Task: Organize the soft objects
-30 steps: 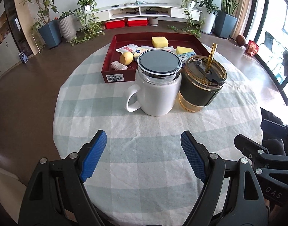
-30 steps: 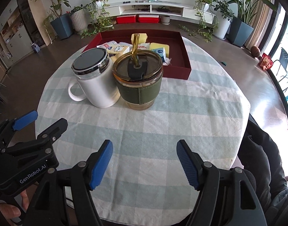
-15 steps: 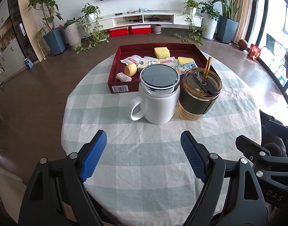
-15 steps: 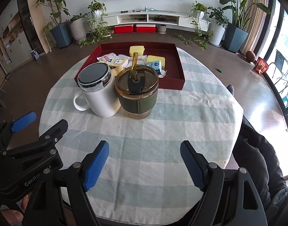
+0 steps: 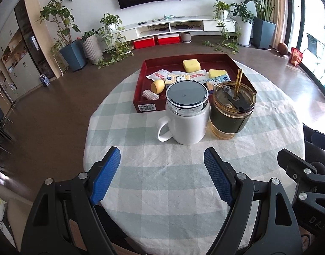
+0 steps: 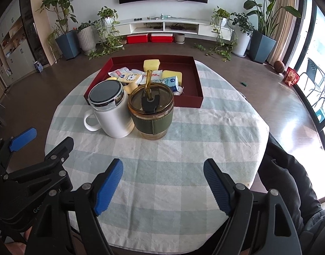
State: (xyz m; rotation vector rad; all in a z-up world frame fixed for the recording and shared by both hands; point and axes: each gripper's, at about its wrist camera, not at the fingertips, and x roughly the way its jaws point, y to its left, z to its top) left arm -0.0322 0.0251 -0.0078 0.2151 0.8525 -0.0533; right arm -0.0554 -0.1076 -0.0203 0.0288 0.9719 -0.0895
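Observation:
A dark red tray (image 5: 141, 89) (image 6: 197, 78) at the table's far side holds yellow sponges (image 5: 191, 64) (image 6: 151, 64), white soft packets (image 5: 159, 75) (image 6: 128, 77), a yellow ball (image 5: 157, 86) and a small pale bundle (image 5: 150, 94). In front of it stand a white lidded mug (image 5: 186, 125) (image 6: 113, 118) and a green-sleeved glass tumbler (image 5: 231, 114) (image 6: 152, 119) with a gold straw. My left gripper (image 5: 162, 155) hangs open over the near cloth, empty. My right gripper (image 6: 163, 165) is open and empty too, well short of the cups.
The round table wears a pale checked cloth (image 5: 162, 178) whose edge drops off on all sides. The person's dark trouser leg (image 6: 287, 180) lies at the right. Potted plants (image 5: 76, 51), a white TV bench (image 5: 179, 26) and brown floor lie beyond.
Both grippers have risen and tilted up, so cups and tray look smaller and more of the room shows. The right jaws stand slightly wider than a second ago.

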